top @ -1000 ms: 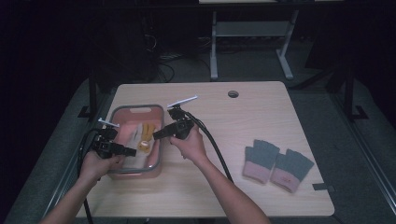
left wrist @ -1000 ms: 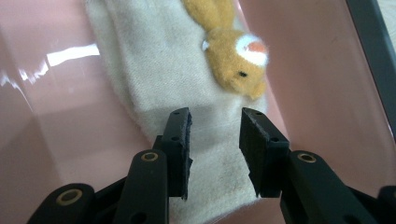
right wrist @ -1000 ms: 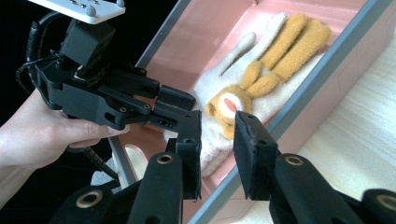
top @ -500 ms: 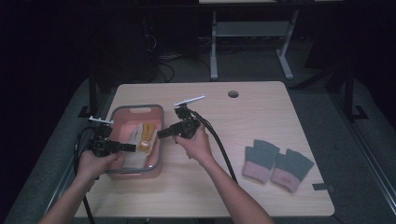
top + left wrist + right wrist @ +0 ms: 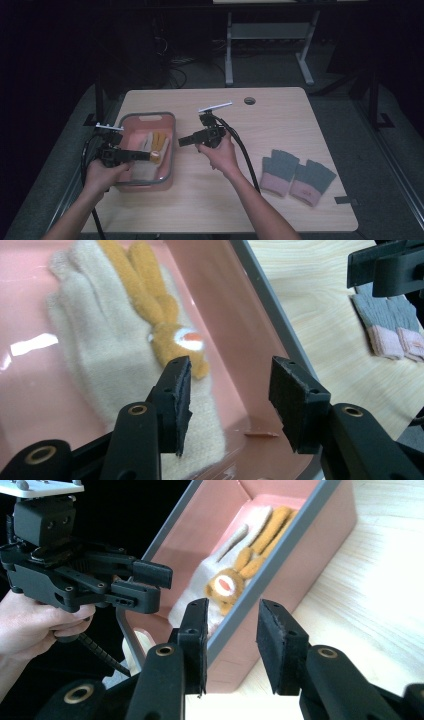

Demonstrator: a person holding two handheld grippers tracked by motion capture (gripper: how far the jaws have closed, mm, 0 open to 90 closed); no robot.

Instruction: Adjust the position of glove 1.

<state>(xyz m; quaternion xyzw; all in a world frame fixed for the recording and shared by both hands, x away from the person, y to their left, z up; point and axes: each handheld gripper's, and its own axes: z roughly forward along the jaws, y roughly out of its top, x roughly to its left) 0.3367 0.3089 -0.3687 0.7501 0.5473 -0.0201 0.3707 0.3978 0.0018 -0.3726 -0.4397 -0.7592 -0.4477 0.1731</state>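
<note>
A pink bin with a grey rim point(image 5: 171, 145) stands at the table's left. In it lie a cream glove point(image 5: 100, 355) and an orange glove point(image 5: 150, 305), the orange one on top. My left gripper point(image 5: 148, 156) hovers over the bin's near half. Its jaws have just been opening and nothing is between them point(image 5: 230, 395). My right gripper point(image 5: 181, 141) is just right of the bin, pointing left at its rim point(image 5: 280, 550). Its jaws have also just been opening and are empty point(image 5: 232, 635).
A pair of grey gloves with pink cuffs point(image 5: 296, 175) lies on the table's right, also seen as grey gloves point(image 5: 385, 325) in the left gripper view. A cable hole point(image 5: 249, 101) is near the far edge. Bare wood lies between bin and gloves.
Both grippers' jaws have widened. The right gripper has drawn back to the right, off the bin. The left gripper has lifted slightly above the gloves in the bin.
</note>
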